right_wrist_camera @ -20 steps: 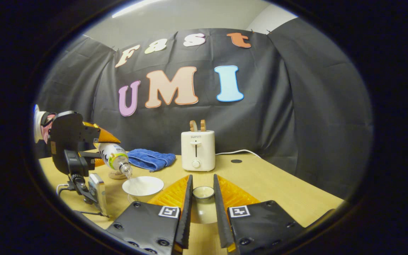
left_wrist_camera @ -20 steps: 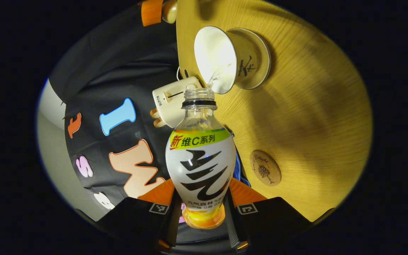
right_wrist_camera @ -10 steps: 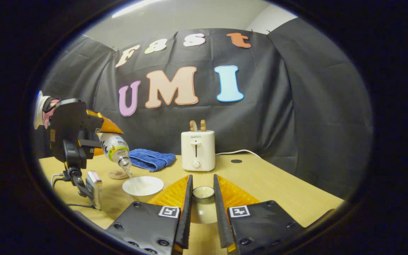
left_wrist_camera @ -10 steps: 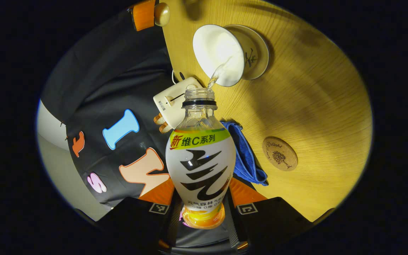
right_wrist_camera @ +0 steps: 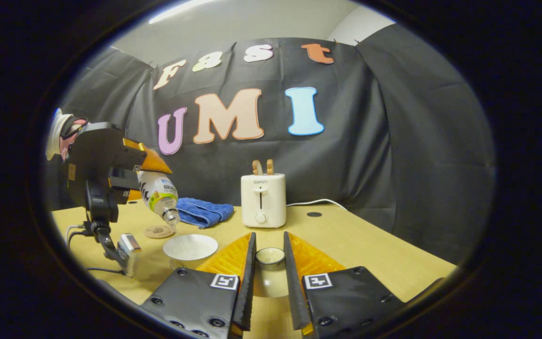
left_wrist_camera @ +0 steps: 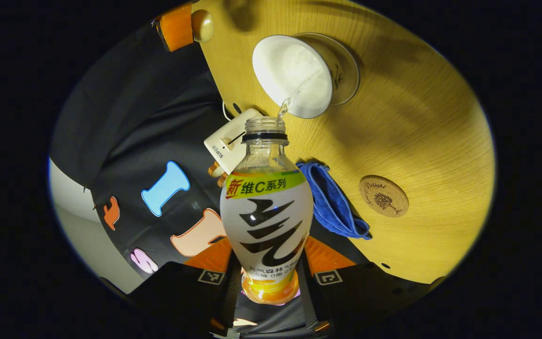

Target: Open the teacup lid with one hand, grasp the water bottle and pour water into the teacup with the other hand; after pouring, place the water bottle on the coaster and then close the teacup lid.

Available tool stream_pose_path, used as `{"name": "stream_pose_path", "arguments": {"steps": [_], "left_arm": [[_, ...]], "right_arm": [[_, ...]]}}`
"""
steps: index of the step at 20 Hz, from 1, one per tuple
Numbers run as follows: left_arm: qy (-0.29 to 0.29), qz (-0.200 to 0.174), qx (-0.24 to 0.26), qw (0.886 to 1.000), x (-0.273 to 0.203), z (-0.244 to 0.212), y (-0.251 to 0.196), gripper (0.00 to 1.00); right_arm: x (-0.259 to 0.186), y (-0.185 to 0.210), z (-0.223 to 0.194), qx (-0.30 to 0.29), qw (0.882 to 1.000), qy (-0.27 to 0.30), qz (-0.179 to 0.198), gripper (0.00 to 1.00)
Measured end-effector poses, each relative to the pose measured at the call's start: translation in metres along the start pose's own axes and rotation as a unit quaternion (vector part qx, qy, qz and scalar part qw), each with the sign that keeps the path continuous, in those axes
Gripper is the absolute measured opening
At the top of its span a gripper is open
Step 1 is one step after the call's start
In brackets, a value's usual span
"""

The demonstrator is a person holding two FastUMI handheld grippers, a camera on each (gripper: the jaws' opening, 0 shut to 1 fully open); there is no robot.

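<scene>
My left gripper [left_wrist_camera: 267,256] is shut on a clear water bottle [left_wrist_camera: 266,221] with a white label, tipped mouth-down. A thin stream runs from its mouth into the open white teacup [left_wrist_camera: 294,75] on its saucer. In the right gripper view the left gripper [right_wrist_camera: 146,181] holds the bottle [right_wrist_camera: 159,193] tilted above the teacup [right_wrist_camera: 190,246]. My right gripper [right_wrist_camera: 269,241] is shut on the teacup lid [right_wrist_camera: 270,256], held to the right of the cup, above the table. A round cork coaster [left_wrist_camera: 384,196] lies bare on the table behind the cup [right_wrist_camera: 159,231].
A white toaster [right_wrist_camera: 262,200] with toast stands at the back of the wooden table [right_wrist_camera: 370,249], its cord trailing right. A folded blue cloth [right_wrist_camera: 203,211] lies left of it, near the coaster. A small device [right_wrist_camera: 127,247] on a cable hangs under the left gripper.
The left gripper has lifted the bottle higher above the teacup and moved it slightly back, while the stream thinned. The right gripper has stayed still with the lid.
</scene>
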State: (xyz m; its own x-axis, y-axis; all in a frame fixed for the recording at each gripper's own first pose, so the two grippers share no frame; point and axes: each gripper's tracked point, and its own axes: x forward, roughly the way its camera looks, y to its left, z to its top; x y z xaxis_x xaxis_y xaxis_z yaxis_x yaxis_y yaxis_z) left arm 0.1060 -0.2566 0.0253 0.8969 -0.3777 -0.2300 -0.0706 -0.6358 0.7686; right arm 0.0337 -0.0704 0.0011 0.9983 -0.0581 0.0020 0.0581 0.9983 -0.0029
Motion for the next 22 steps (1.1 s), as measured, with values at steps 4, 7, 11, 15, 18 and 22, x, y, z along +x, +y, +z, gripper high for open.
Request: {"name": "stream_pose_path", "arguments": {"steps": [4, 7, 11, 15, 18, 22], "left_arm": [[-0.003, -0.001, 0.011, 1.0, 0.002, 0.003, -0.001, 0.53], [-0.003, 0.001, 0.003, 1.0, 0.001, 0.003, -0.001, 0.54], [-0.008, -0.002, -0.047, 0.999, -0.002, 0.003, -0.011, 0.54], [-0.034, 0.002, -0.178, 0.983, -0.005, 0.012, -0.03, 0.54], [-0.056, 0.003, -0.318, 0.946, -0.013, 0.018, -0.043, 0.54], [-0.056, 0.04, -0.526, 0.847, -0.014, -0.001, -0.044, 0.53]], "right_arm": [[0.0, 0.001, 0.0, 0.0, 1.0, 0.0, 0.002, 0.36], [0.0, 0.001, 0.001, 0.0, 1.0, 0.0, 0.002, 0.36], [0.0, 0.0, 0.001, 0.0, 1.0, 0.0, 0.001, 0.36], [0.0, 0.0, 0.0, 0.0, 1.0, 0.0, 0.0, 0.36], [0.0, 0.0, 0.0, 0.0, 1.0, 0.0, -0.001, 0.36], [0.0, -0.001, 0.001, 0.0, 1.0, -0.001, -0.003, 0.36]]}}
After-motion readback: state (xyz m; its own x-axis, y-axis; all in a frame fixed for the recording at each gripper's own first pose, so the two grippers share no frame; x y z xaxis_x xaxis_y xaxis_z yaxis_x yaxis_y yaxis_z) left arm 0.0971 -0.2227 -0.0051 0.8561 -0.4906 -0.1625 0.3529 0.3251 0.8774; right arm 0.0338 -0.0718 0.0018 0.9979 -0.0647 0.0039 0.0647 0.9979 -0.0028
